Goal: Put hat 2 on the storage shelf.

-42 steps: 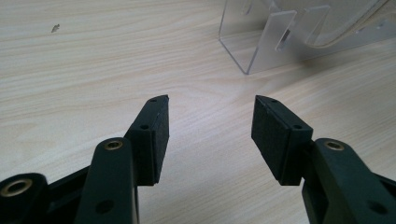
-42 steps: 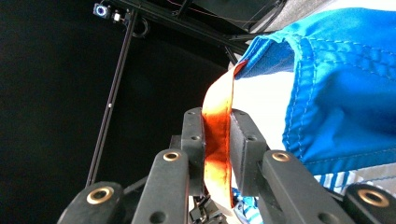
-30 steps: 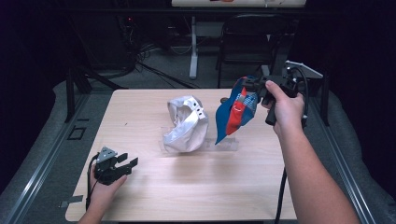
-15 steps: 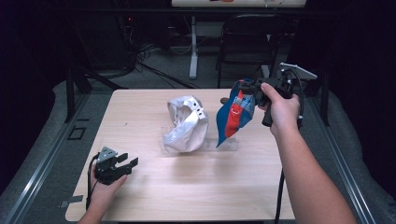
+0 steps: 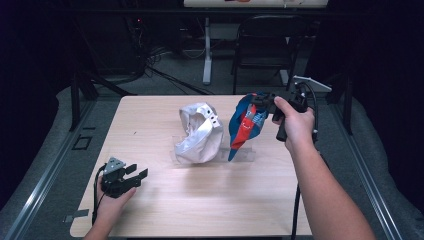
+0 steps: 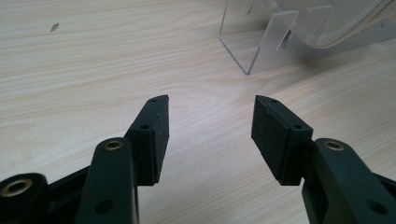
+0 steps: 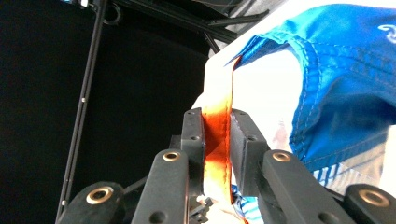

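The blue and red fabric cap [image 5: 245, 125] hangs at the far right over the clear acrylic stand [image 5: 245, 152], its orange strap clamped by the right gripper [image 5: 260, 100]. The cap may miss the stand or tip it. The left gripper [image 5: 137, 175] rests wide, empty, on the wooden worktop [image 5: 200, 200].

Your right gripper [image 5: 261, 101] is clamped on the top of the blue, red and white cap [image 5: 244, 125], which hangs down over the right end of the clear acrylic stand [image 5: 239, 154] near the middle of the wooden table [image 5: 200, 210]. The silver-white cap [image 5: 199, 132] sits on that stand's left part, just beside the blue one. Your left gripper [image 5: 136, 176] rests on the table well to the front left of the stand, jaws spread with nothing between them. A dark chair [image 5: 265, 47] stands beyond the table, behind the stand.
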A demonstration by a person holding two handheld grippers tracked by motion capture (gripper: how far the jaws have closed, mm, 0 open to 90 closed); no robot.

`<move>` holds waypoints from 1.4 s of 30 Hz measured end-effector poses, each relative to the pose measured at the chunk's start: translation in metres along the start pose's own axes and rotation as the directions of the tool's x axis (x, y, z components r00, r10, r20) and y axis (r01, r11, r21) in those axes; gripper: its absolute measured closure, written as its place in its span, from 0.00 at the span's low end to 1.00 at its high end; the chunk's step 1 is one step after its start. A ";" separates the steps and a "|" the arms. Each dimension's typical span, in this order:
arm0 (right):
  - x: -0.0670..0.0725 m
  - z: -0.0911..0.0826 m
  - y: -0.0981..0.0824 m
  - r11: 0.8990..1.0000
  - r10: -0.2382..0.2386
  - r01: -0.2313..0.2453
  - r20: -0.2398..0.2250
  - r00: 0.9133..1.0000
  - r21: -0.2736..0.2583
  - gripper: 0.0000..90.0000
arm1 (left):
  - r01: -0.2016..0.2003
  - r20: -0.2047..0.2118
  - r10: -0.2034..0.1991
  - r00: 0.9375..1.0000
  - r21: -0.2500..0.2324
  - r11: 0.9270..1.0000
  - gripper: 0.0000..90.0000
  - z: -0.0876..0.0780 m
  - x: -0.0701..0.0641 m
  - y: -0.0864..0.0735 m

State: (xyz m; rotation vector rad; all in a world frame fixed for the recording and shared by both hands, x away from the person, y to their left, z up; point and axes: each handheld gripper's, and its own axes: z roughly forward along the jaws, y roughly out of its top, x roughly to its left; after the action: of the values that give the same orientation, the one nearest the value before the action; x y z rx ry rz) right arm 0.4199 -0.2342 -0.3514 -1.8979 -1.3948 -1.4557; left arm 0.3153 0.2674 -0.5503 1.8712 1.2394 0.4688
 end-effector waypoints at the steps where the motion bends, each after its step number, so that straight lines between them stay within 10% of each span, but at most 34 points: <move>1: -0.002 0.001 -0.001 1.000 0.000 0.000 0.004 1.000 0.003 0.86 | 0.000 0.000 0.000 1.000 0.000 1.000 0.53 0.000 0.000 0.000; 27: -0.020 -0.004 -0.012 0.999 -0.033 0.033 0.043 0.999 0.007 0.79 | -0.002 -0.002 0.002 1.000 -0.003 1.000 0.53 0.001 -0.001 0.000; 42: -0.014 -0.012 -0.020 0.985 -0.166 0.169 0.130 0.978 -0.015 0.59 | -0.002 -0.003 0.002 1.000 -0.002 1.000 0.52 0.001 -0.001 -0.001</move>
State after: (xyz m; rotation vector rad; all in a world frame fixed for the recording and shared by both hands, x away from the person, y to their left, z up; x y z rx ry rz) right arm 0.3965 -0.2412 -0.3644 -1.9609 -1.6380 -1.4553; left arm 0.3151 0.2663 -0.5511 1.8707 1.2378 0.4739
